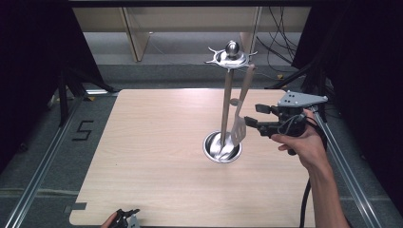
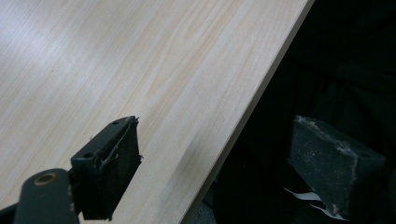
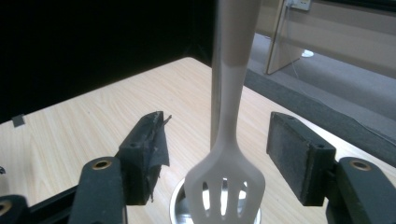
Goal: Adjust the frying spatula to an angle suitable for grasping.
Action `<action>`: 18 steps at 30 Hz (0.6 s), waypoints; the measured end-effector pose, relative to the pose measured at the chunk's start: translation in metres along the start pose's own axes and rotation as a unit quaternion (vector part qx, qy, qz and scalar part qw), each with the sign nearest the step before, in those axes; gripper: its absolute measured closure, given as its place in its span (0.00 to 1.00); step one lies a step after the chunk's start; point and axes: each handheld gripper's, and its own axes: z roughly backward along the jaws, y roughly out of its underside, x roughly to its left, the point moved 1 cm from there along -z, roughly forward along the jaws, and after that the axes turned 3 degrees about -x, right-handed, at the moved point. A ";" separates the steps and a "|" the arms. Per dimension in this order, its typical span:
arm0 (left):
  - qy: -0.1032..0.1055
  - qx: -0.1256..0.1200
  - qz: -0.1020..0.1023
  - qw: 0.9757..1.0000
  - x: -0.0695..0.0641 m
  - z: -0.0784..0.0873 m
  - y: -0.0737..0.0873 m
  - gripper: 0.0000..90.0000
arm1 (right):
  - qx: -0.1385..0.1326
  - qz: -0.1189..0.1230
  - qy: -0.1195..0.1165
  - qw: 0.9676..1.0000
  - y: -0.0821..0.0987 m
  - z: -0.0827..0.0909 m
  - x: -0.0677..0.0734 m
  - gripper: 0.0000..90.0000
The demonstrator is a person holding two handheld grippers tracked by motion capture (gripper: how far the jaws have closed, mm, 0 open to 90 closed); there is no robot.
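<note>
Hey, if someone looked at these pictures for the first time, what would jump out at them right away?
Probably the tall metal utensil stand right of the table's middle, with a pale slotted spatula hanging from its top ring down to the shiny round base. Next, the right gripper, held open just beside the spatula's blade. The left gripper sits at the table's near edge, also open.

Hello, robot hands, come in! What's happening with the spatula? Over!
Right gripper open, fingers either side of hanging spatula. Left gripper open at table edge. Nothing blocking.

Hanging from rack (image 1: 227, 95) (slotted): spatula (image 1: 240, 118). Just beside it, right gripper (image 1: 253, 116), jaws apart.
</note>
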 end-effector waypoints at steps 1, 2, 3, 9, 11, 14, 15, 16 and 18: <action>0.011 -0.001 0.002 1.000 0.000 -0.001 0.000 0.17 | 0.003 0.000 -0.004 1.000 0.001 0.000 0.001 0.42; 0.011 -0.001 0.002 1.000 0.000 -0.001 0.000 0.17 | 0.003 0.000 -0.004 1.000 0.001 0.000 0.001 0.42; 0.004 0.001 0.001 1.000 0.000 -0.001 0.000 0.17 | 0.002 0.005 -0.004 1.000 0.003 0.000 0.001 0.41; -0.001 0.001 -0.001 1.000 0.000 0.000 0.000 0.17 | -0.005 -0.003 -0.004 1.000 0.014 0.005 0.006 0.40; 0.001 -0.001 0.001 1.000 0.000 0.000 0.000 0.17 | -0.020 -0.008 -0.010 1.000 0.023 0.008 0.009 0.41; -0.001 -0.003 -0.002 1.000 -0.001 0.000 -0.001 0.17 | -0.011 -0.018 -0.030 0.999 0.031 0.011 0.008 0.41; 0.001 -0.003 -0.003 1.000 -0.001 0.001 -0.001 0.17 | -0.013 -0.024 -0.037 0.999 0.033 0.014 0.007 0.41; 0.001 -0.004 -0.003 1.000 -0.001 0.001 -0.001 0.17 | -0.011 -0.018 -0.042 0.999 0.034 0.015 0.006 0.40; 0.000 -0.005 -0.004 1.000 -0.001 0.001 -0.001 0.17 | 0.003 -0.024 -0.040 0.999 0.041 0.015 0.005 0.39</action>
